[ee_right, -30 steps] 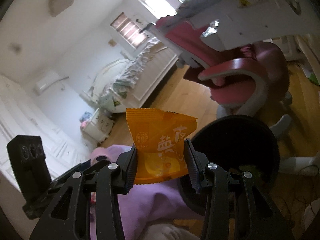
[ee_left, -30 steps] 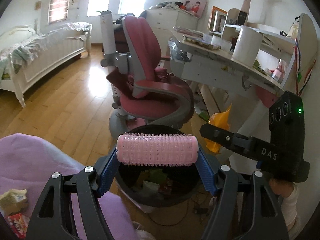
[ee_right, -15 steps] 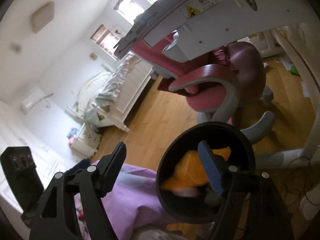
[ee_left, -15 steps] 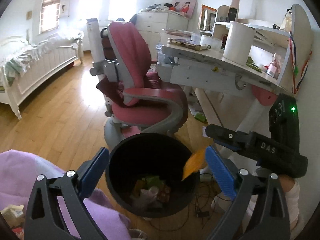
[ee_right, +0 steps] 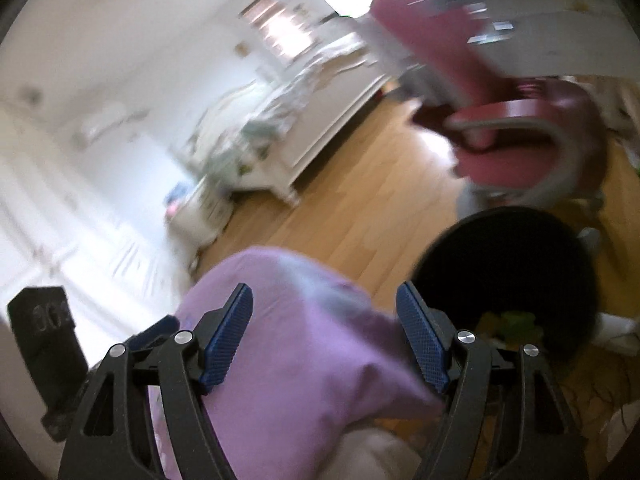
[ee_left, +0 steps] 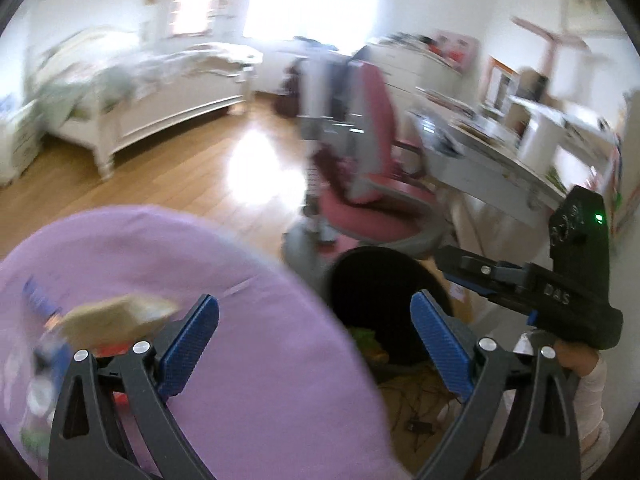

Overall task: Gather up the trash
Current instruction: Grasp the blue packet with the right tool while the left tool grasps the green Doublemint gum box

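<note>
Both views are blurred by motion. My left gripper (ee_left: 314,300) is open and empty above the edge of a purple cloth-covered surface (ee_left: 160,264). On that cloth, to the gripper's left, lie a tan crumpled packet (ee_left: 116,316), a blue item (ee_left: 38,300) and a red wrapper (ee_left: 108,350). The black bin (ee_left: 372,280) stands on the floor just right of the cloth, with green and yellow trash (ee_right: 508,320) inside. My right gripper (ee_right: 324,292) is also open and empty, over the purple cloth (ee_right: 288,320), with the bin (ee_right: 508,264) to its right.
A pink desk chair (ee_left: 372,184) stands behind the bin and a white desk (ee_left: 500,160) to the right. A white bed (ee_left: 160,92) is across the wooden floor. Cables (ee_left: 416,408) lie on the floor by the bin. A person's hand (ee_left: 580,364) holds the right gripper.
The left gripper opened and let the pink hair roller go; the right opened and the orange wrapper fell into the bin. Both then swung left toward the purple cloth.
</note>
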`<action>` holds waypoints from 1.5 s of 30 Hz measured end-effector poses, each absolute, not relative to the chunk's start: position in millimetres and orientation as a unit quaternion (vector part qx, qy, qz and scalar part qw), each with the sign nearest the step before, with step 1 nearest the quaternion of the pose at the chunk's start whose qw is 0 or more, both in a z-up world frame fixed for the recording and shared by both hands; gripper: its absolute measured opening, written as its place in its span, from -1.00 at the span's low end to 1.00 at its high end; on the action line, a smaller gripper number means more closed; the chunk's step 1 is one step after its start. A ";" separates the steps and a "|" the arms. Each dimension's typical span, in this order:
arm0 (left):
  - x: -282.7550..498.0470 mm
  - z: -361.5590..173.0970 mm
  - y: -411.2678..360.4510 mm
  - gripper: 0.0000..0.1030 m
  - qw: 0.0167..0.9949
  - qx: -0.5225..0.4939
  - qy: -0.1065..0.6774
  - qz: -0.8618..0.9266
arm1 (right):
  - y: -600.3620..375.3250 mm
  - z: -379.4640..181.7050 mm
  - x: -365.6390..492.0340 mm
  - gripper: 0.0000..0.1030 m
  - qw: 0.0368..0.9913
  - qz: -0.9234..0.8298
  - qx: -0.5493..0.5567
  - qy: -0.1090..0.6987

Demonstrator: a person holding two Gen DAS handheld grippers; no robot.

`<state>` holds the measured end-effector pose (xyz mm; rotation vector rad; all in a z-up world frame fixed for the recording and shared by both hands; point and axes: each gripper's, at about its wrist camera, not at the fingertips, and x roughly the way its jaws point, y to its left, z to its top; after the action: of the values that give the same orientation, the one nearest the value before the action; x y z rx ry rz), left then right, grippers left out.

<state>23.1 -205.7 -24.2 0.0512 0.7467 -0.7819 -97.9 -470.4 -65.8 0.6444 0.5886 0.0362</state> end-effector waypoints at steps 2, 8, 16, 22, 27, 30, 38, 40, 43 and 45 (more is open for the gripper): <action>29.2 -29.4 -166.6 0.86 0.866 0.001 0.365 -0.342 | -441.4 -63.2 -84.1 0.44 0.906 0.047 0.293 0.301; 27.8 -55.0 -48.2 0.86 0.901 -0.004 0.390 -0.189 | -333.9 -59.0 -38.7 0.43 0.895 0.148 0.235 0.349; 35.0 -95.4 12.7 0.86 0.888 0.010 0.445 -0.118 | -219.1 -75.1 19.8 0.25 0.873 0.205 0.178 0.405; 47.9 -106.6 3.6 0.88 0.880 0.017 0.454 -0.135 | -184.3 -88.7 43.3 0.00 0.869 0.192 0.158 0.428; 54.6 -109.1 1.9 0.89 0.879 0.012 0.458 -0.132 | -183.3 -100.3 46.9 -0.40 0.868 0.192 0.154 0.432; 44.3 -104.8 -7.2 0.89 0.880 0.025 0.454 -0.141 | -182.6 -100.1 47.2 -0.61 0.869 0.196 0.153 0.428; 47.9 -117.0 -14.3 0.89 0.873 0.050 0.465 -0.134 | -187.8 -97.6 40.0 -0.68 0.870 0.208 0.159 0.418; 51.2 -117.2 -11.2 0.83 0.874 0.040 0.465 -0.136 | -189.2 -96.3 37.5 -0.68 0.870 0.209 0.162 0.415; 53.7 -113.7 -3.7 0.57 0.880 0.029 0.456 -0.131 | -194.4 -91.1 32.5 -0.68 0.872 0.211 0.172 0.407; 53.3 -112.7 4.0 0.56 0.880 0.008 0.455 -0.135 | -203.0 -84.1 26.3 -0.68 0.875 0.213 0.182 0.395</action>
<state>53.3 4.0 -112.7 0.0159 0.9483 -0.2805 26.3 -203.0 -84.1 0.3803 0.8254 0.4438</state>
